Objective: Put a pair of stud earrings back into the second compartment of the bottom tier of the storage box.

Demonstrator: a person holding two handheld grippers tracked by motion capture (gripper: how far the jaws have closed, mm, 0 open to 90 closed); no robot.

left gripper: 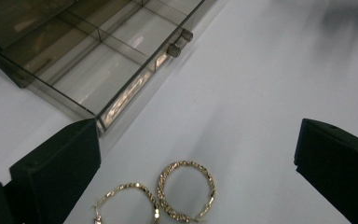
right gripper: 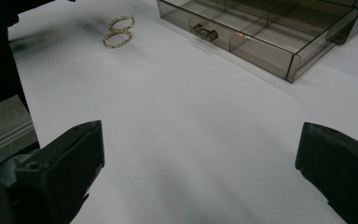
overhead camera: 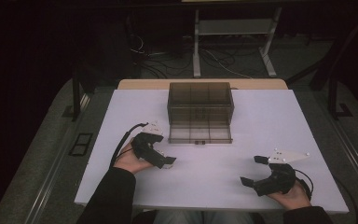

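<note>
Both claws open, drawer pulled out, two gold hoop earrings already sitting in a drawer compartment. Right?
Not quite: the two gold hoop earrings lie on the white table, outside the drawer, between the left claw's open jaws, as the left gripper view shows. The rest holds; the right claw is open.

White table top (overhead camera: 261, 121), rectangular, on a tan base edge showing at the far side. Lying directly on it:
1 smoked transparent drawer box (overhead camera: 200, 100) at the far middle, its divided drawer (overhead camera: 200, 132) pulled out toward the person, 2 small knobs on the front.
2 gold hoop earrings (left gripper: 185, 190) (left gripper: 127, 201), flat on the surface, side by side and touching or nearly so, near the drawer's front left corner.
Remaining surface bare white.
</note>
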